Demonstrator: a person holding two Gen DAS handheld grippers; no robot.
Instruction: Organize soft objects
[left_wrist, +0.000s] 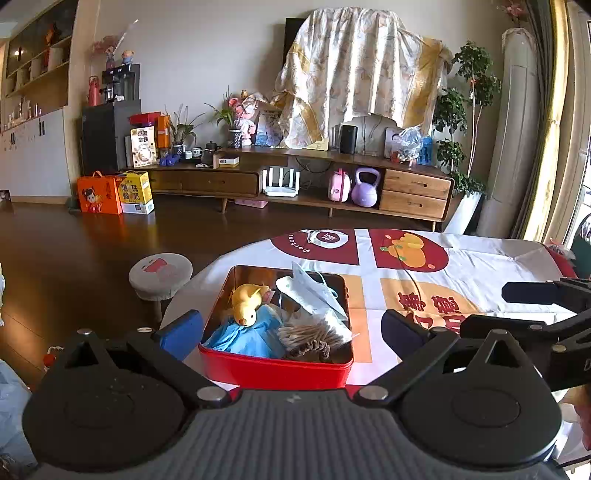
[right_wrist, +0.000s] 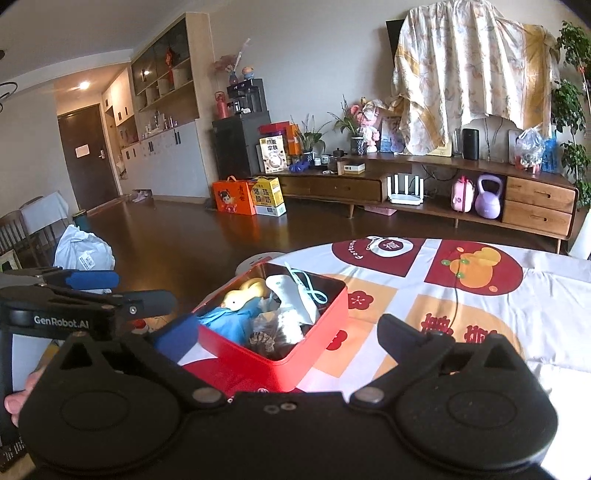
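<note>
A red tin box (left_wrist: 275, 365) (right_wrist: 295, 369) stands near the table's edge. It holds a yellow plush duck (left_wrist: 245, 301) (right_wrist: 243, 293) on a blue cloth (left_wrist: 240, 334) (right_wrist: 229, 321). Beside these lie a white face mask (left_wrist: 310, 291) (right_wrist: 291, 295), a bundle of cotton swabs (left_wrist: 306, 330) and a brown scrunchie (left_wrist: 314, 349) (right_wrist: 264, 341). My left gripper (left_wrist: 291, 330) (right_wrist: 122, 291) is open just short of the tin, its pads off the walls. My right gripper (right_wrist: 288, 334) (left_wrist: 491, 308) is open too, facing the tin's near corner, with nothing held.
The round table (left_wrist: 461, 258) (right_wrist: 535, 295) wears a white cloth with red and orange prints. A small padded stool (left_wrist: 160, 275) stands on the dark floor to the left. A long wooden TV cabinet (left_wrist: 413, 188) lines the far wall. A hand (right_wrist: 14, 402) shows at the left edge.
</note>
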